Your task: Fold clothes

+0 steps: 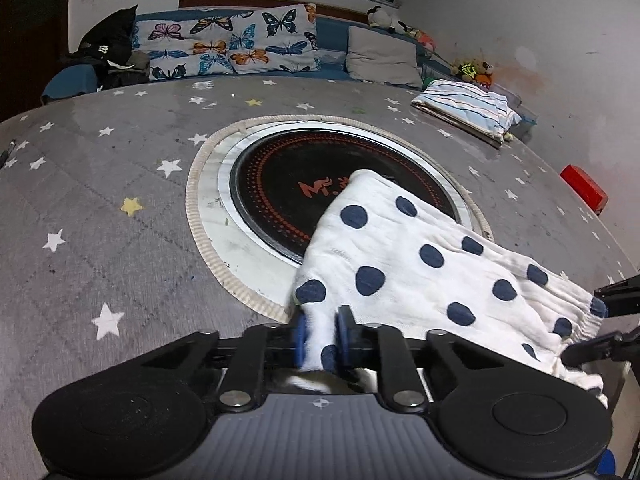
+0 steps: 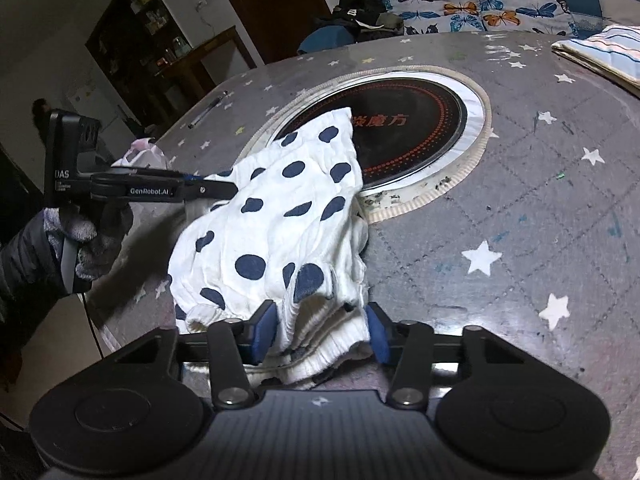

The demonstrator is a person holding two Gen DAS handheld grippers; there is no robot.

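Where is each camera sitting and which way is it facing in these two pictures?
Left wrist: sits on the left gripper, angled down over the grey star-print tabletop; its blue pads pinch the white navy-dotted cloth.
Right wrist: sits on the right gripper, angled down; the cloth's bunched edge lies between its pads, and a gloved hand shows at the left.
Shared: the cloth, the round black cooktop, the butterfly cushions.

Readable: "GenRobot.AI" and "DAS" on the left tongs [image 2: 224, 190]; orange "M" logo with Chinese characters "魔方" on the black round cooktop [image 2: 416, 128].
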